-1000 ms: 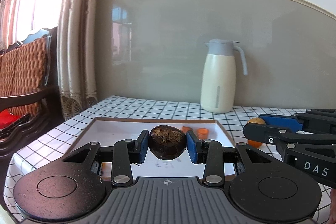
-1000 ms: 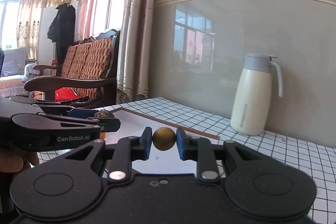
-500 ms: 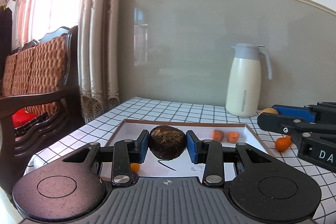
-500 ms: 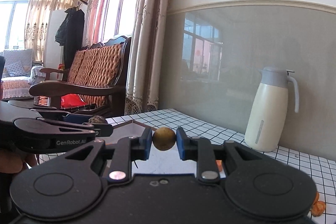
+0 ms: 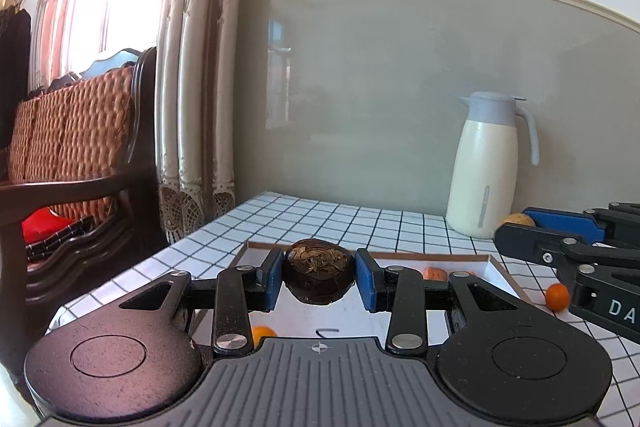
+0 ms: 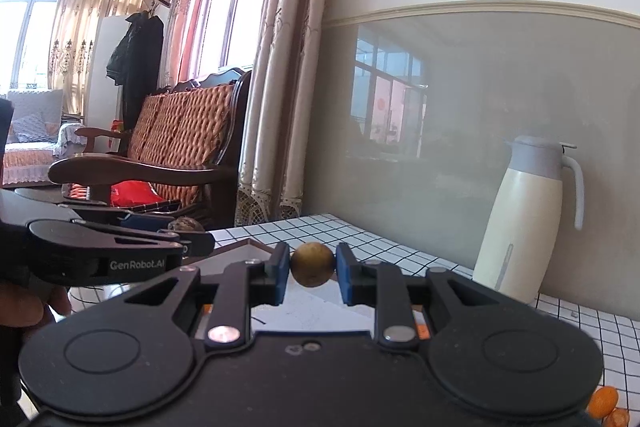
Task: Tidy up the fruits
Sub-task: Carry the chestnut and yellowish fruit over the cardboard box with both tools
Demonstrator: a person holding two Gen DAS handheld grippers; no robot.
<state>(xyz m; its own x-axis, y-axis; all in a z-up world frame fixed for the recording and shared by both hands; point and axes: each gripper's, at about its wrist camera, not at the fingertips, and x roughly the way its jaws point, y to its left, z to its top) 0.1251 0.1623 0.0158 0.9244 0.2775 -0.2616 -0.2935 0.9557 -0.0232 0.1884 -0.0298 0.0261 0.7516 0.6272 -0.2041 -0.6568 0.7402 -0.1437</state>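
My left gripper is shut on a dark brown round fruit and holds it above the near part of a white tray. My right gripper is shut on a small yellow-brown round fruit, also above the tray. In the left wrist view the right gripper comes in from the right with its fruit. In the right wrist view the left gripper shows at the left with the brown fruit. Small orange fruits lie in the tray and one lies under my left gripper.
A cream thermos jug stands at the back of the checked table. A small orange fruit lies on the cloth right of the tray, and more lie at the right. A wooden armchair and curtains stand left.
Both grippers have turned and shifted left with their fruits still held. The jug and tray have slid right in both views, and the table's left edge and chair now show more.
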